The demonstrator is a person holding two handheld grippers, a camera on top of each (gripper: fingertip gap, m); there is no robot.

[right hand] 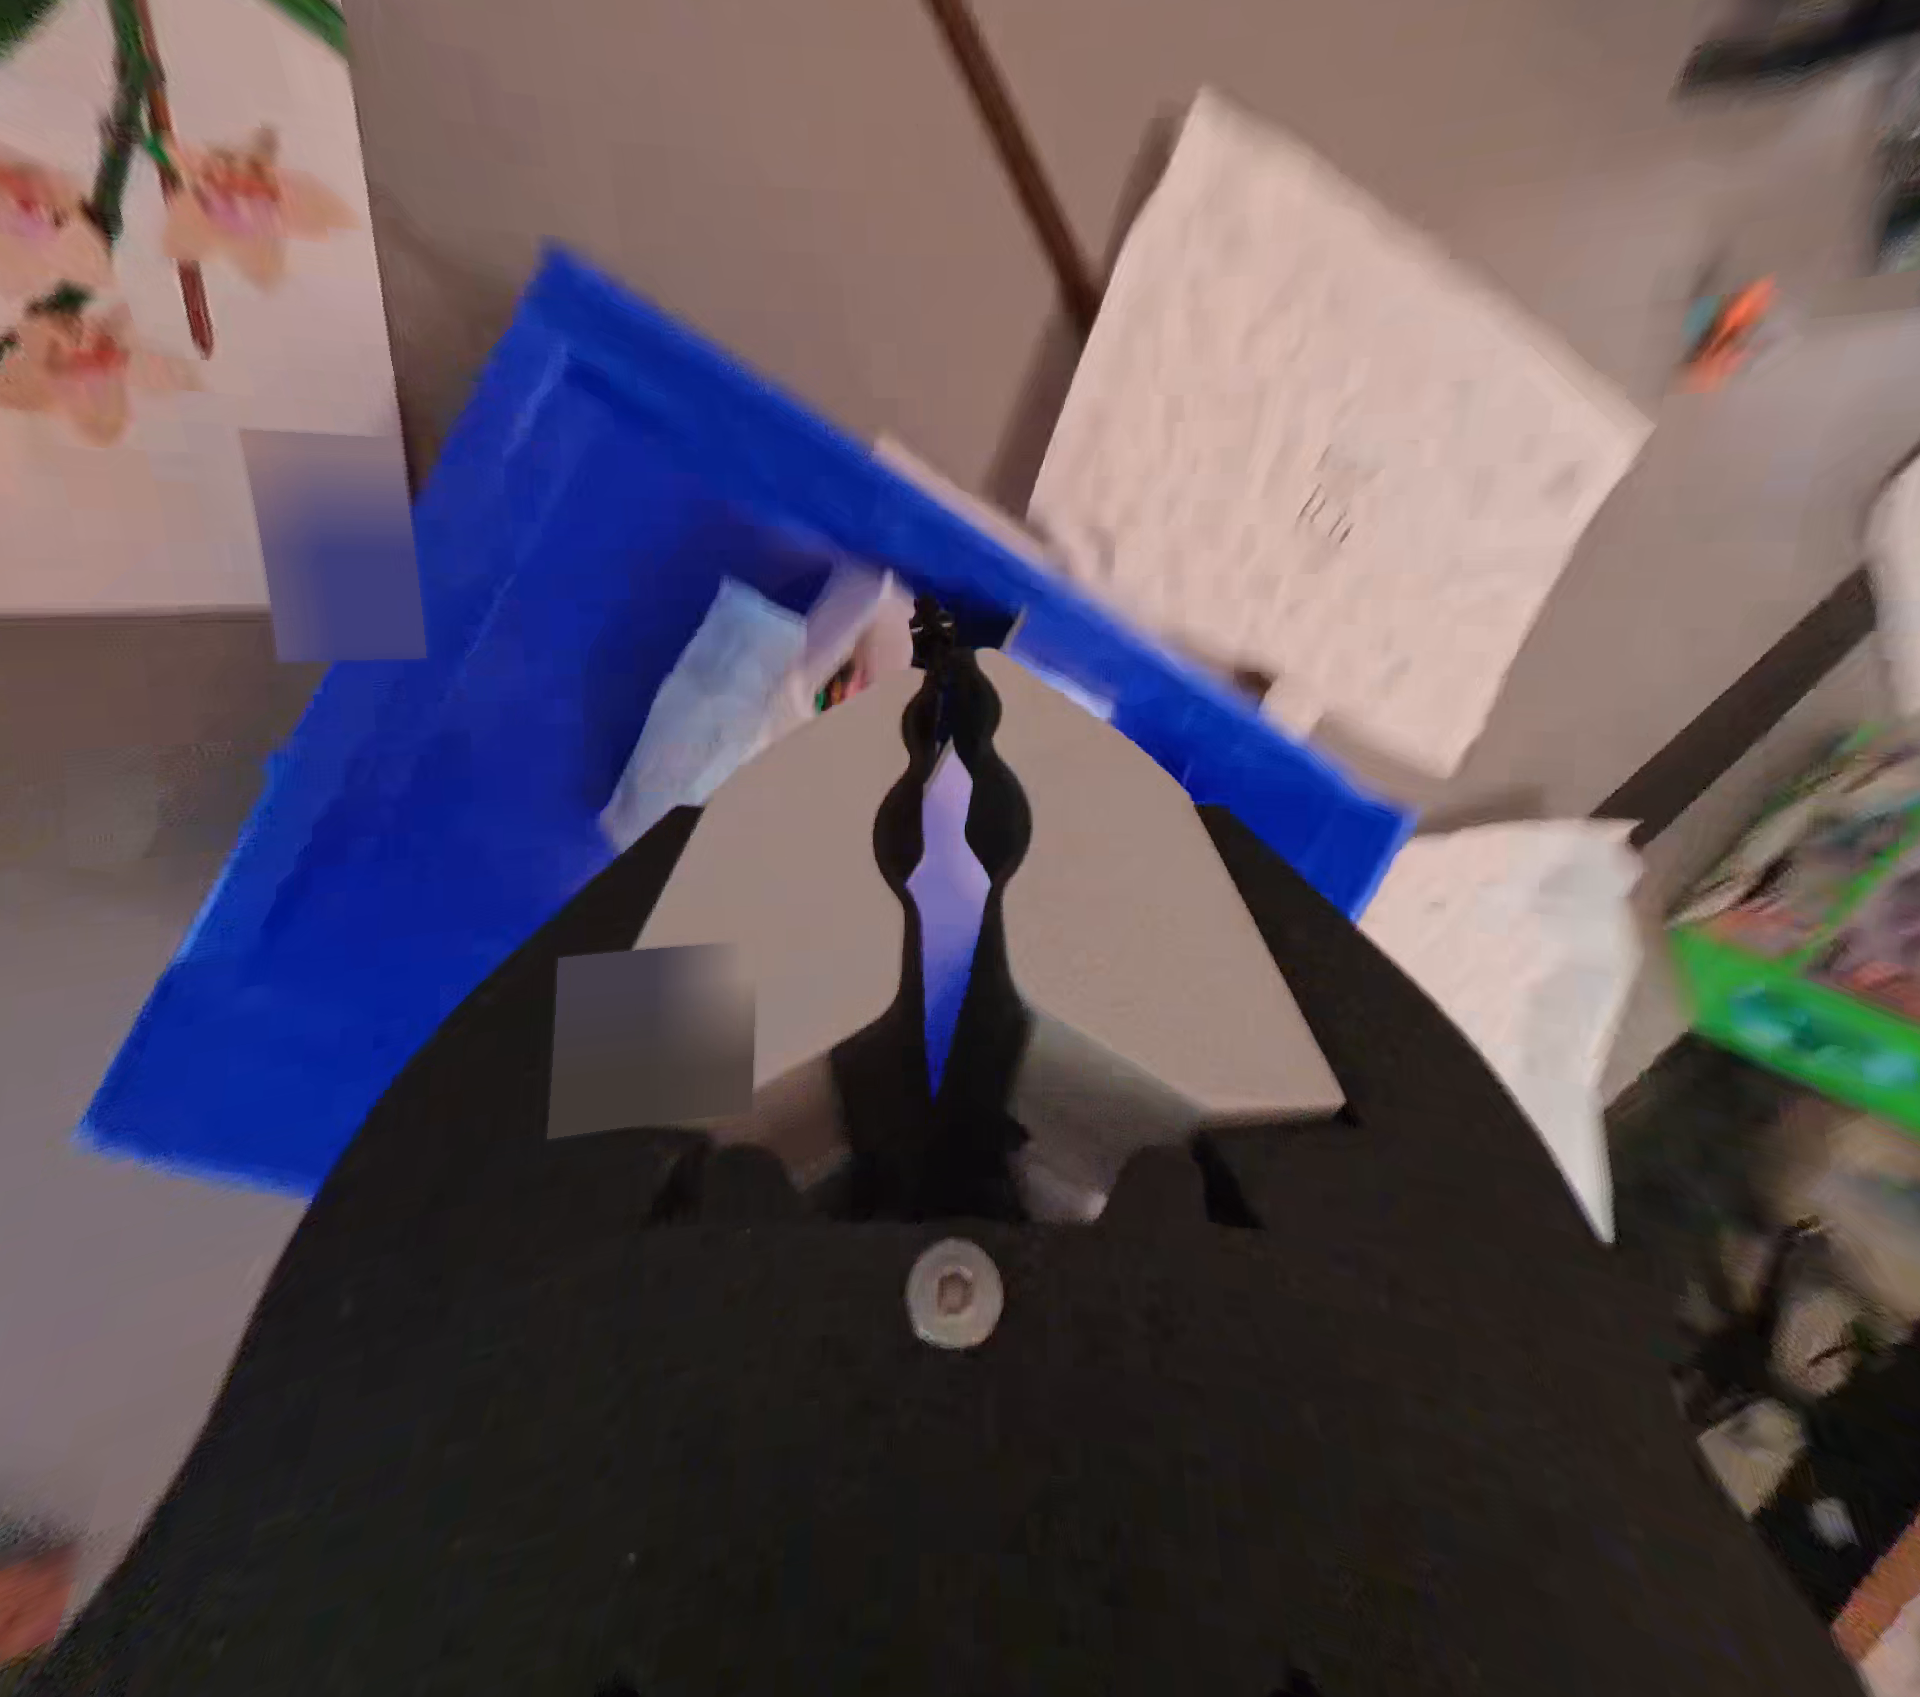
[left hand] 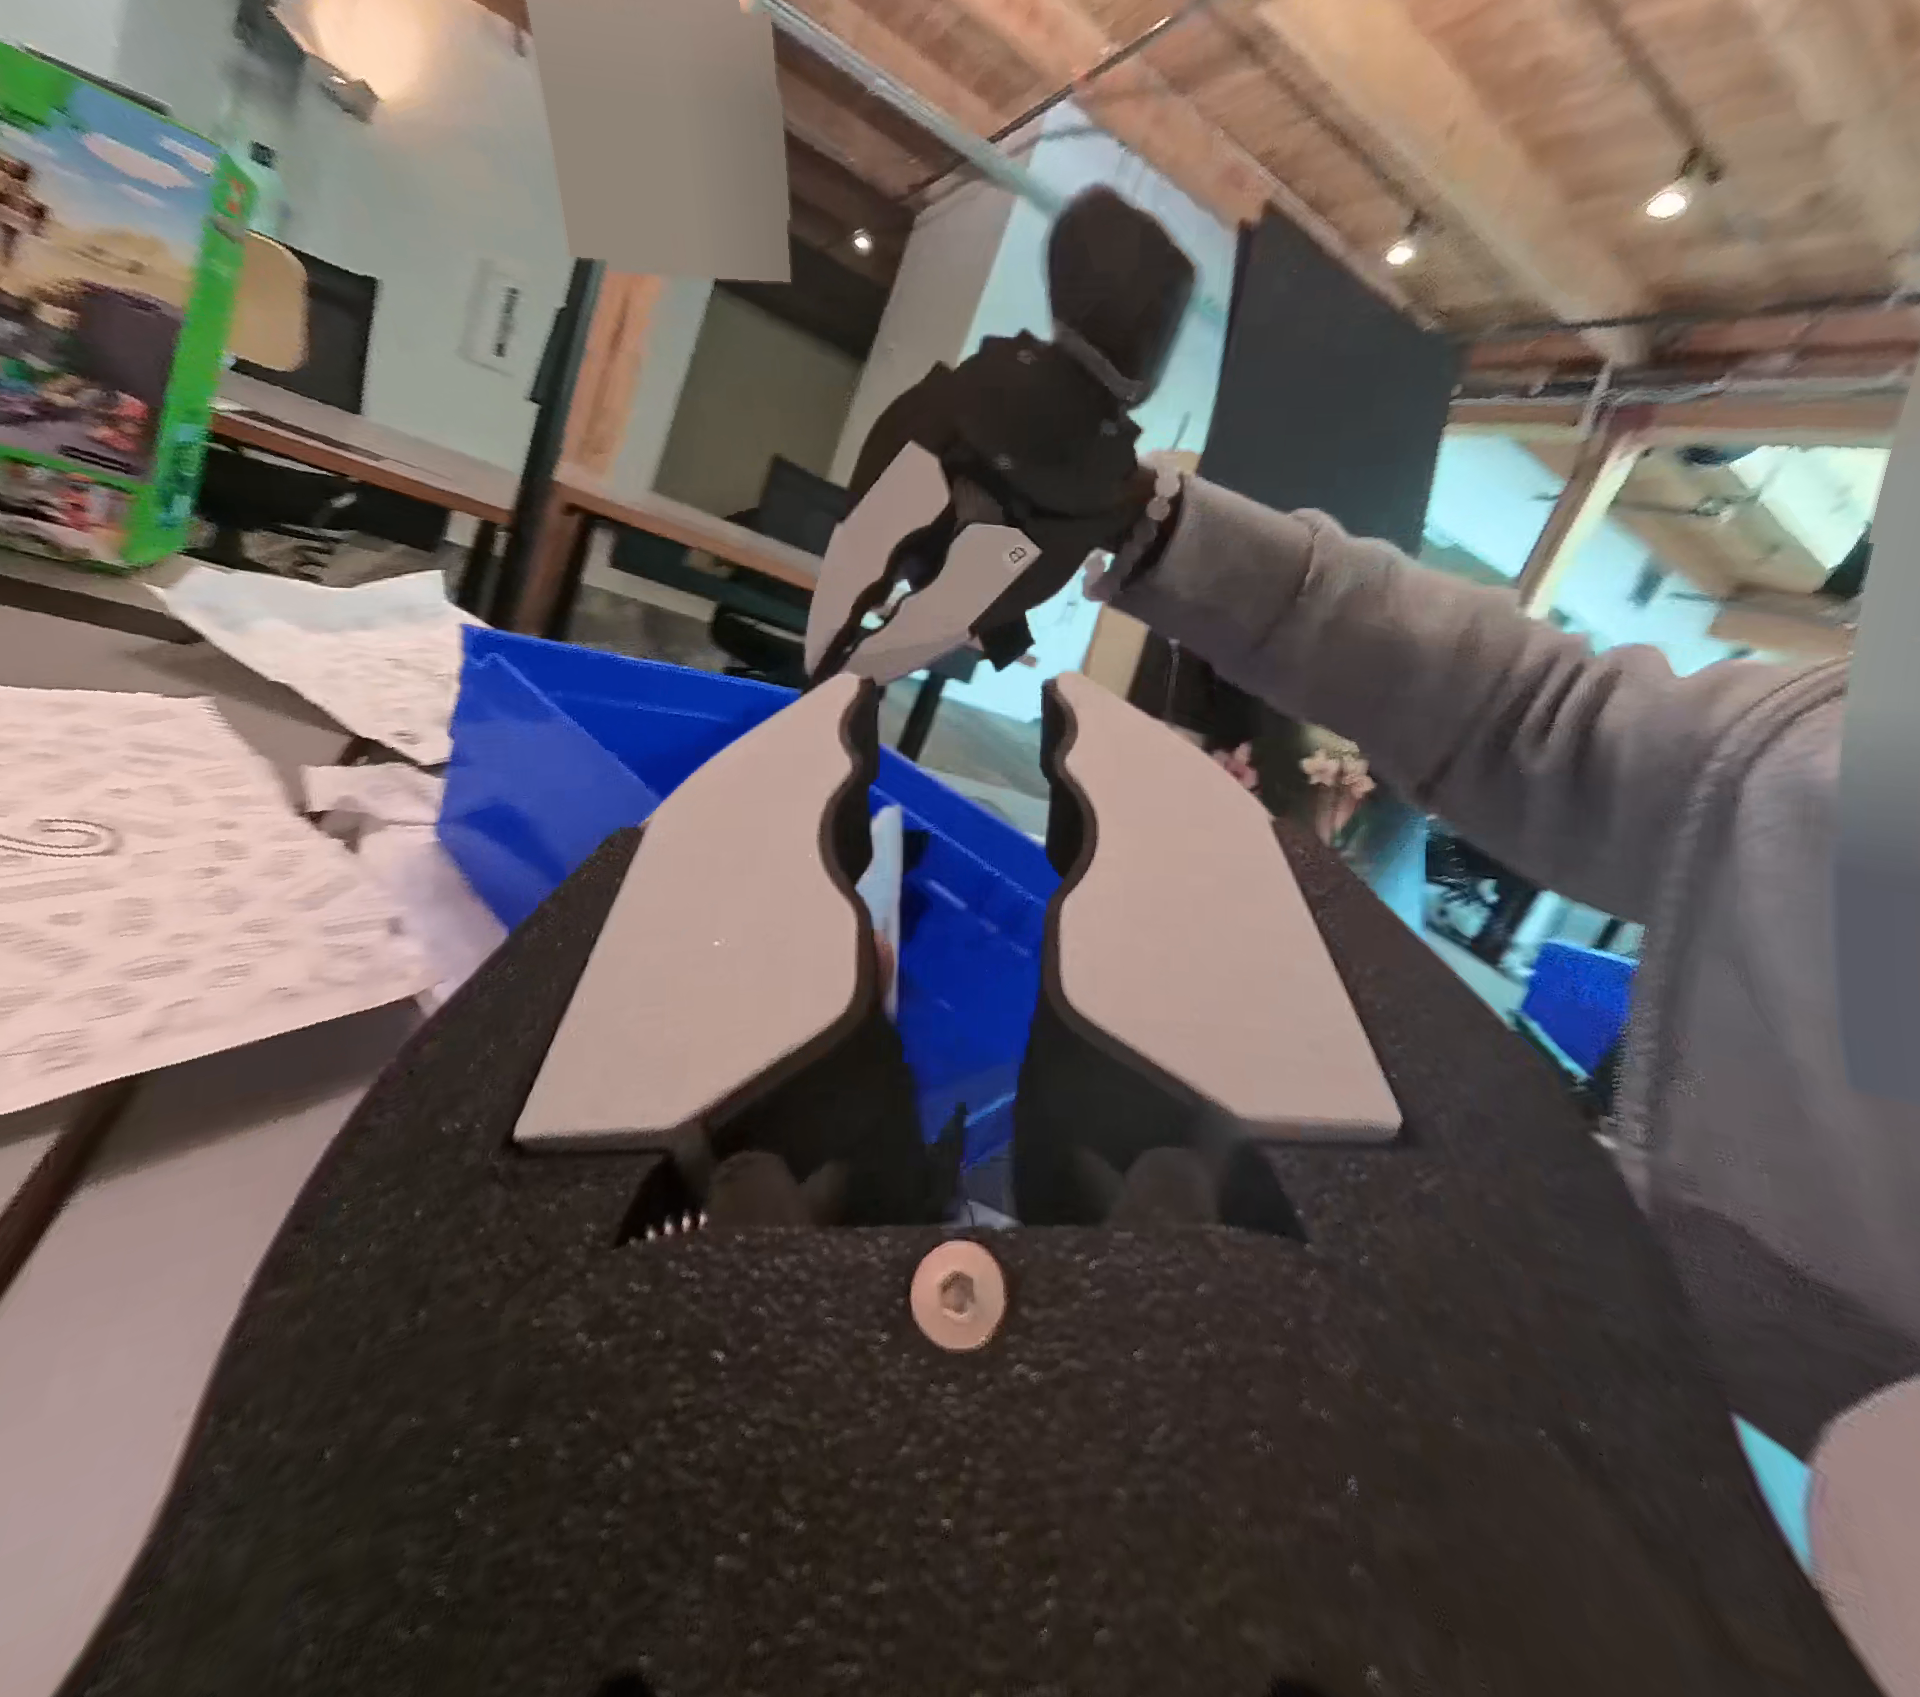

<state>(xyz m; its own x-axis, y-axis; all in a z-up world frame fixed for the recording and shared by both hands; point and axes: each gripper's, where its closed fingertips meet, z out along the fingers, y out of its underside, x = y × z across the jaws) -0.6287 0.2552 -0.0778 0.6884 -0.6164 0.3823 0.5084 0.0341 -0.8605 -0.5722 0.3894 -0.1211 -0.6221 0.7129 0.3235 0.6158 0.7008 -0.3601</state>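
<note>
My left gripper [left hand: 958,697] is open and empty, and points over the near side of a blue bin [left hand: 582,743]. A white bag [left hand: 888,878] in the bin shows between its fingers. My right gripper [right hand: 940,624] is shut, with its tips over the inside of the blue bin [right hand: 468,764], close to the far wall and to white plastic bags [right hand: 727,691]. A small dark shape sits at its tips, too blurred to name. The right gripper also shows in the left wrist view [left hand: 842,660], held by a hand in a grey sleeve [left hand: 1455,671] just above the left fingertips.
Printed paper sheets [left hand: 156,868] lie on the grey table left of the bin, and a green picture box [left hand: 104,317] stands behind them. In the right wrist view a crumpled white sheet [right hand: 1320,442], a flower-printed box [right hand: 156,245] and the green box [right hand: 1818,1003] surround the bin. Left tips to right tips: about 15 cm.
</note>
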